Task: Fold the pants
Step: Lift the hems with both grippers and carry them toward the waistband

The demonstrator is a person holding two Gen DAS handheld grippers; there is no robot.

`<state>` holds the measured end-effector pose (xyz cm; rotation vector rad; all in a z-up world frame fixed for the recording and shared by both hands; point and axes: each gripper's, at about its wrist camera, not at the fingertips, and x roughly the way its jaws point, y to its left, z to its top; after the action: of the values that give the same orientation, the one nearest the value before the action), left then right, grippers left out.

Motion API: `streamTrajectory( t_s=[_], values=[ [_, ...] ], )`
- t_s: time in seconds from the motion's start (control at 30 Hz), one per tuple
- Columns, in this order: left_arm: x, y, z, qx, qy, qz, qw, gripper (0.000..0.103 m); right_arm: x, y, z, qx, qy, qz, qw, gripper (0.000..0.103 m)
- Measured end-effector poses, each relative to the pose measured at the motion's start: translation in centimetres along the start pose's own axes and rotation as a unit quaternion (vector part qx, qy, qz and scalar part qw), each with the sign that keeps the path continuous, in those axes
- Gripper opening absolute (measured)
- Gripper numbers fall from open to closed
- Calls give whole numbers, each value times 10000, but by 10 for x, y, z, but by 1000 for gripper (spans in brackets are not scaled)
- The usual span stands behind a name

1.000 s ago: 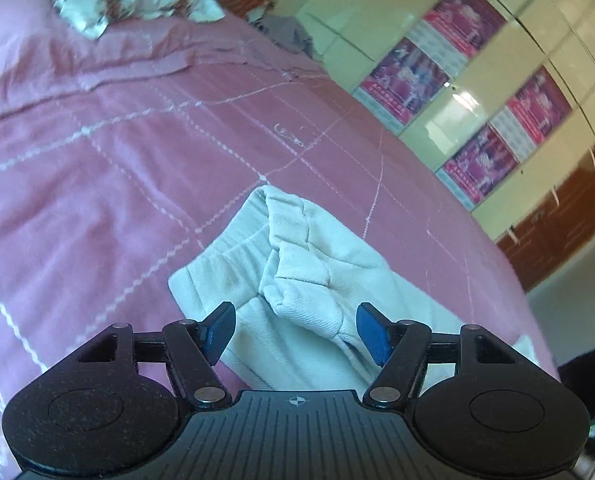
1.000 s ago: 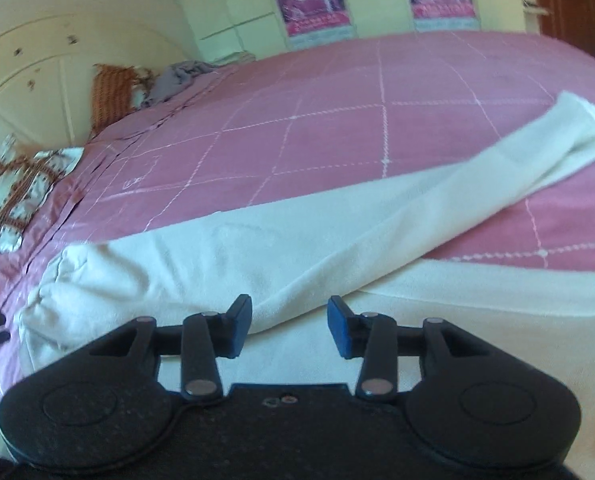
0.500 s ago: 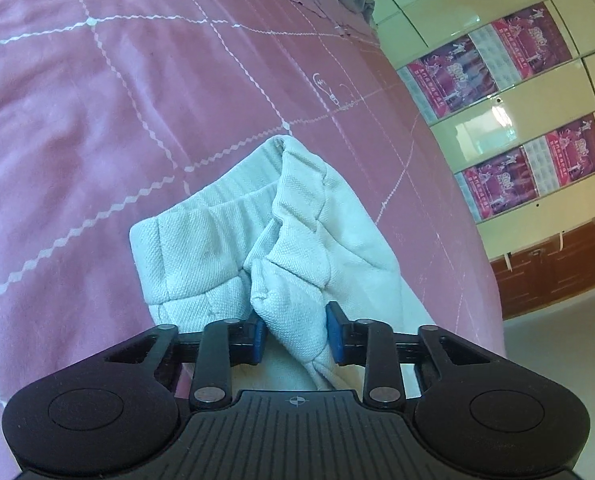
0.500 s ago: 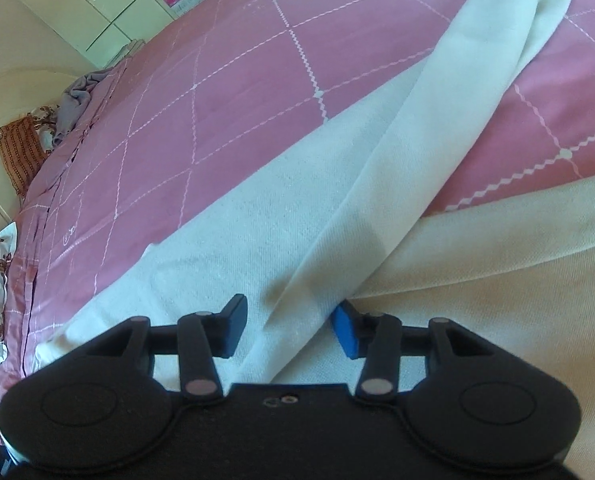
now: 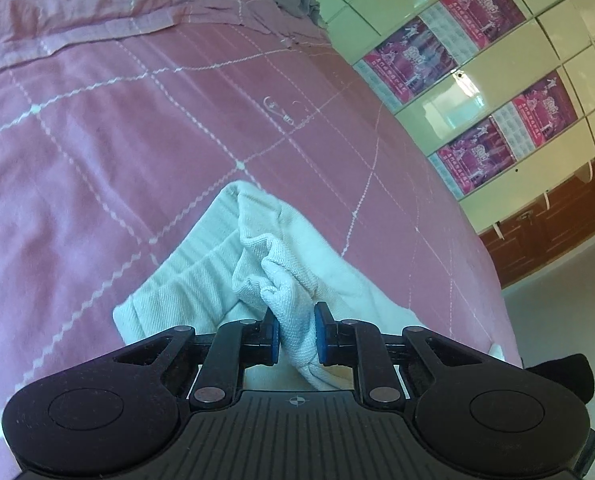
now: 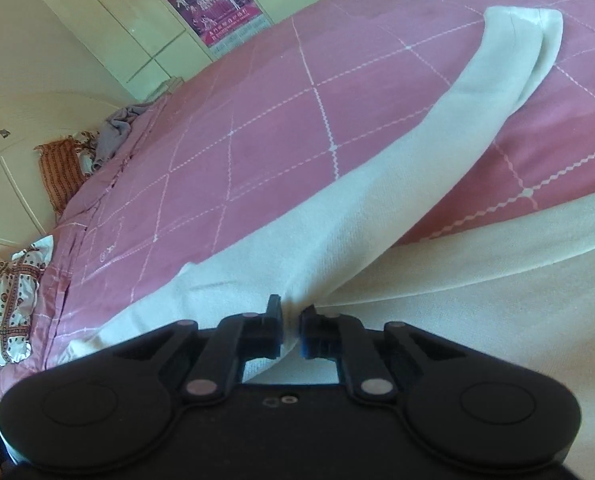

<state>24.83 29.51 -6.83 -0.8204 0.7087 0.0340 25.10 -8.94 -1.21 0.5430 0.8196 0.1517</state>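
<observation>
Cream-white pants (image 5: 201, 280) lie on a pink bed. In the left wrist view the waistband end is bunched up, and my left gripper (image 5: 295, 334) is shut on a raised fold of it. In the right wrist view the pants (image 6: 377, 208) show one leg stretching away to the upper right, its cuff (image 6: 525, 28) near the far edge, and the other leg running right along the near side. My right gripper (image 6: 291, 332) is shut on the fabric where the two legs meet.
The pink bedspread (image 5: 137, 128) has a white grid pattern. Patterned pillows (image 6: 5, 300) and a grey garment (image 6: 117, 128) sit at the head end. A wardrobe with posters (image 5: 477, 80) stands beyond the bed. The floor (image 5: 569, 300) shows at the right.
Both grippers have closed on the pants: the left on the bunched waistband fold, the right on the fabric between the legs. Both have lifted slightly with the cloth.
</observation>
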Motion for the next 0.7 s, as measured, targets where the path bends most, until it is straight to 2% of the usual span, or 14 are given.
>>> streamTrajectory(
  t_s=[0.17, 0.27, 0.3, 0.4, 0.5, 0.6, 0.7],
  values=[
    [-13, 8, 20, 196, 99, -136, 9997, 17, -38, 6, -21, -156, -208, 332, 9991, 9],
    [1, 37, 6, 200, 503, 256, 9982, 17, -33, 6, -41, -191, -27, 243, 9995, 9],
    [6, 46, 0, 148, 596, 282, 9977, 17, -26, 2, -48, -126, 118, 205, 9996, 9],
    [4, 56, -5, -46, 510, 91, 9986, 17, -12, -11, -65, 100, 434, 109, 9989, 9],
    [-2, 42, -1, 299, 432, 125, 9985, 17, -18, -14, -66, 165, 410, 192, 9988, 9],
    [-14, 32, 8, 600, 262, 26, 9979, 17, -34, -5, -63, -15, 248, 341, 9991, 9],
    [-22, 33, 14, 773, 259, 106, 9966, 17, -47, 4, -67, -143, 199, 487, 9985, 9]
  ],
)
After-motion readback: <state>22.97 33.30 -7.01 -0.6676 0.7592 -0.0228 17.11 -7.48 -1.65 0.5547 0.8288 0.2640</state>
